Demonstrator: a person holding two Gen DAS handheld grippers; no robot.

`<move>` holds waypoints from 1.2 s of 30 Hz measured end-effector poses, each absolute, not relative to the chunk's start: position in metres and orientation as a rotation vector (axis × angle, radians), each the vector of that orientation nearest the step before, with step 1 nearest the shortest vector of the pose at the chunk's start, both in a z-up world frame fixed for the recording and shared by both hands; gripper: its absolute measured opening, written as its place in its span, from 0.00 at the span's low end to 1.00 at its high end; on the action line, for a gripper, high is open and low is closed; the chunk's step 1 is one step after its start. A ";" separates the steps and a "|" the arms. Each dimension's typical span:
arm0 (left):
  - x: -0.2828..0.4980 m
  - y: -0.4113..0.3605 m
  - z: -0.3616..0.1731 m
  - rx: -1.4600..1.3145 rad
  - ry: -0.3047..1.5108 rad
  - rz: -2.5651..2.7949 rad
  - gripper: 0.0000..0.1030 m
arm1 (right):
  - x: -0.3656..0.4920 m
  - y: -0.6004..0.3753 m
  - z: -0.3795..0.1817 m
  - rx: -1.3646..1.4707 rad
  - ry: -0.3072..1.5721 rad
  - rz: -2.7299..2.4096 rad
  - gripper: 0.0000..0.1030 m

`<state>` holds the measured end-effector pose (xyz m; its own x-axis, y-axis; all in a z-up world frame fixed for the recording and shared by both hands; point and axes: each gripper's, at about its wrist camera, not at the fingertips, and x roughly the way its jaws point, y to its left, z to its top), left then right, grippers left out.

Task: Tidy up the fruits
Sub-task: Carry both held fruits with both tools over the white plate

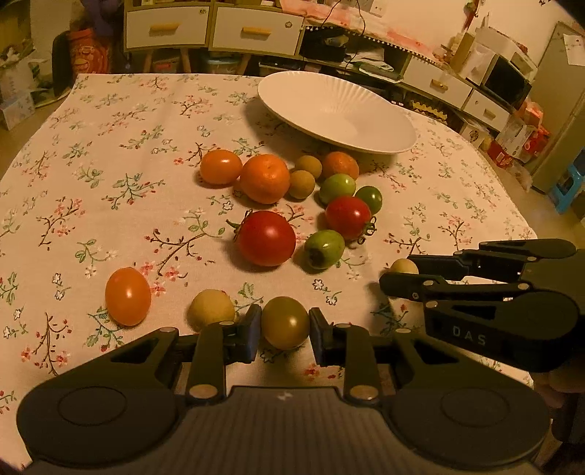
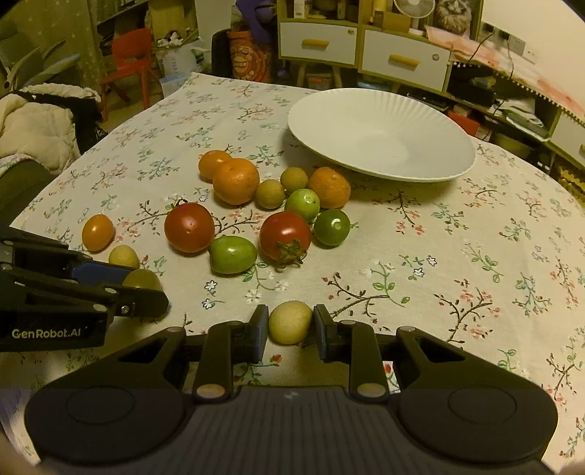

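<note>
On the floral tablecloth, my left gripper [image 1: 284,318] is shut on a small olive-green round fruit [image 1: 285,329] that rests on the cloth. My right gripper [image 2: 290,314] is shut on a pale yellow round fruit [image 2: 290,325], also on the cloth. Each gripper shows in the other's view: the right gripper [image 1: 397,270] at the right edge, the left gripper [image 2: 146,285] at the left edge. Several loose fruits lie ahead: a large red tomato [image 1: 267,238], an orange [image 1: 265,178], green tomatoes and small brown fruits. An empty white plate [image 1: 310,98] sits beyond them.
An orange tomato [image 1: 128,296] and a pale fruit [image 1: 210,308] lie just left of the left gripper. Cabinets with drawers [image 1: 256,31] stand past the table's far edge, and a red chair [image 2: 129,64] and a draped blanket [image 2: 33,124] are off to the left.
</note>
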<state>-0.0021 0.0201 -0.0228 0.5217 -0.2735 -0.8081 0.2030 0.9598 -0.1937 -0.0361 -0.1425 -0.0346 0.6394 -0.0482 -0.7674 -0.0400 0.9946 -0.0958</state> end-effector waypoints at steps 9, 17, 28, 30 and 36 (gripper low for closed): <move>0.003 0.015 -0.009 -0.089 0.942 -0.305 0.19 | -0.036 -0.147 -0.022 -0.100 0.846 -0.019 0.23; 0.013 0.000 0.011 -0.100 0.877 -0.310 0.19 | -0.028 -0.160 -0.002 -0.074 0.818 -0.023 0.23; 0.039 -0.025 0.021 -0.070 0.846 -0.330 0.19 | -0.011 -0.190 0.016 -0.041 0.807 -0.059 0.23; 0.044 -0.029 0.022 -0.063 0.839 -0.331 0.19 | -0.007 -0.194 0.018 -0.044 0.801 -0.066 0.23; 0.060 -0.037 0.023 -0.036 0.825 -0.320 0.19 | 0.007 -0.204 0.025 -0.043 0.777 -0.083 0.23</move>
